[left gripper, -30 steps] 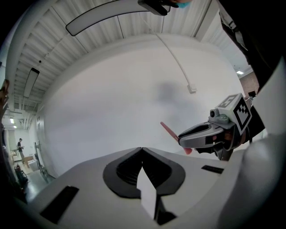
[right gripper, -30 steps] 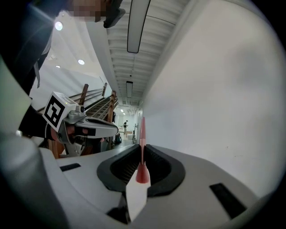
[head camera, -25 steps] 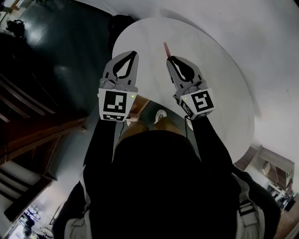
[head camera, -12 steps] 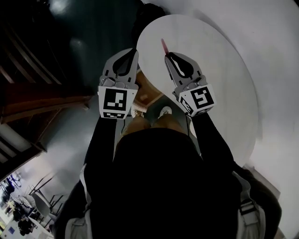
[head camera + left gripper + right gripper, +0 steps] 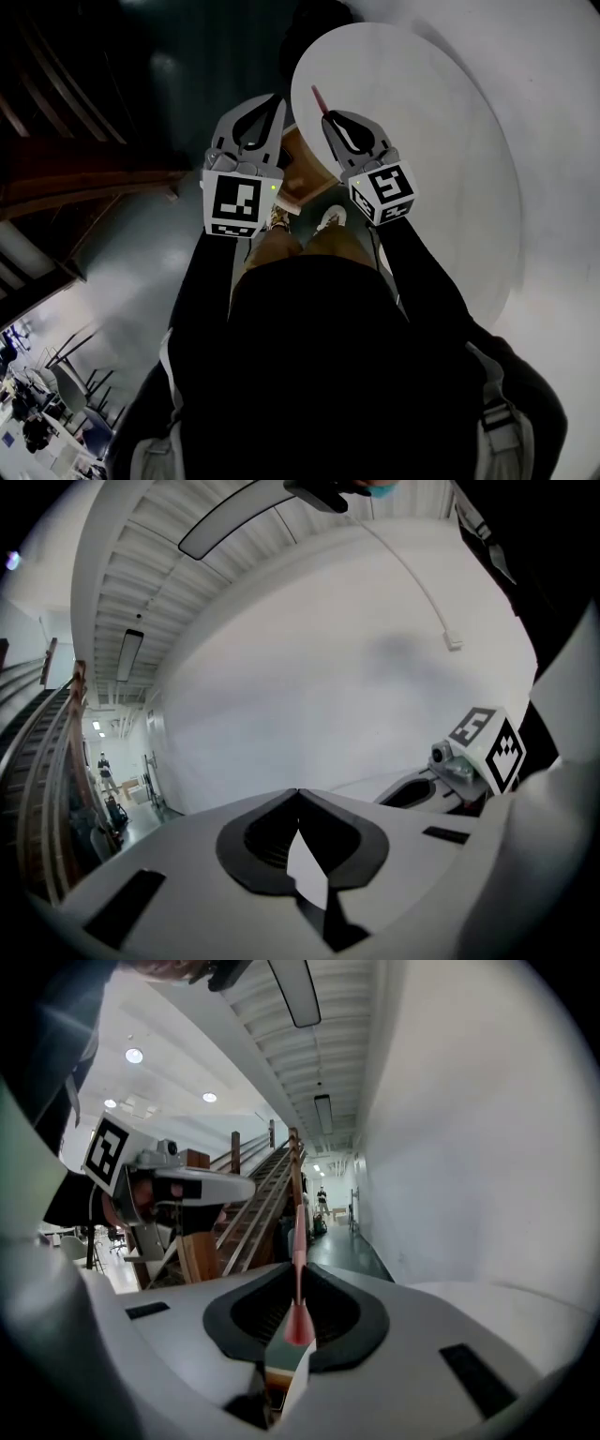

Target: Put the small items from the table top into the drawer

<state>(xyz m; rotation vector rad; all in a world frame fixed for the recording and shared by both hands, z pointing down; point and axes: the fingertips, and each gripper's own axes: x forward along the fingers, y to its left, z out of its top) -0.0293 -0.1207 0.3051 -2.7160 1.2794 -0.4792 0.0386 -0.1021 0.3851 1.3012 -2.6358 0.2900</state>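
Observation:
A thin pink stick (image 5: 318,97) juts from the tips of my right gripper (image 5: 327,116), which is shut on it. In the right gripper view the pink stick (image 5: 298,1232) stands clamped between the closed jaws of the right gripper (image 5: 296,1269). It hangs at the left edge of the round white table (image 5: 422,122), beside the open wooden drawer (image 5: 302,178) under that edge. My left gripper (image 5: 275,97) is just left of it, off the table, shut with nothing in it; the left gripper (image 5: 298,791) shows its tips meeting.
Dark floor lies left of the table, with wooden stairs (image 5: 56,178) beyond. A dark object (image 5: 314,19) stands at the table's far edge. The person's shoes (image 5: 328,220) show below the drawer.
Both grippers have shifted left across the table to its left edge, over the open drawer. The pink stick stays in the right gripper; the left stays shut and empty.

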